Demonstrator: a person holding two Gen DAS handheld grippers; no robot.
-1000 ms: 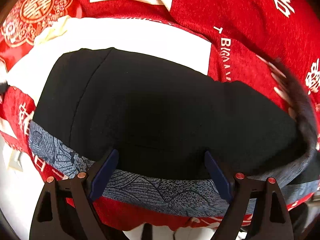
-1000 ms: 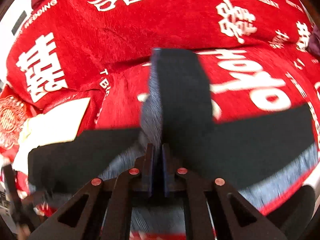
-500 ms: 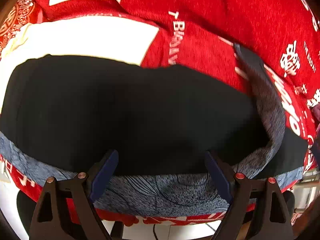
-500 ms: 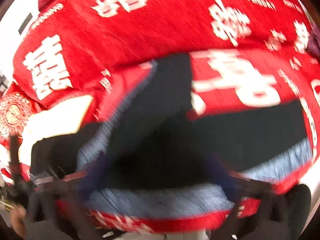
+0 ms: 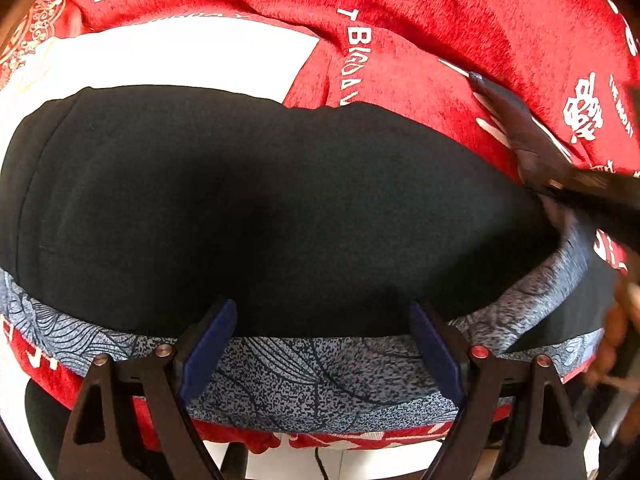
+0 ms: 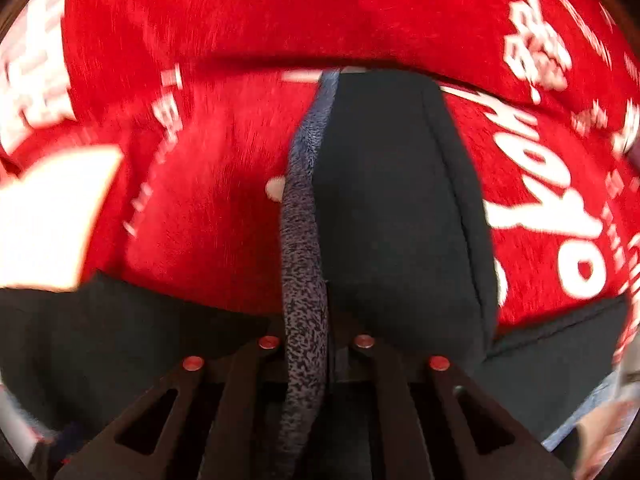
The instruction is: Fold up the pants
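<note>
Lying across the red blanket (image 5: 460,20) with its white lettering, the pants (image 5: 260,200) are black with a grey patterned waistband (image 5: 304,376); that band runs along the near edge of the blanket, closest to both cameras, which suits a fold that starts from the waist. One end of the garment is lifted off the blanket and stands up as a narrow flap; the right hand-held gripper (image 6: 306,364) has it, jaws pressed together on the grey band so that the black cloth hangs beyond the fingers, above the blanket. Holding by the thick band probably gives a firmer bite than the thin leg cloth would; the raised end looks ready to be carried over the part that lies flat. From the left wrist view the same flap curls up at the right end of the waistband, with the right tool dark and blurred beside it. The left hand-held gripper (image 5: 320,344) stands wide apart over the middle of the waistband, holding nothing; whether its fingertips touch the cloth I cannot tell; placed so, it could pin the flat part during the fold.
</note>
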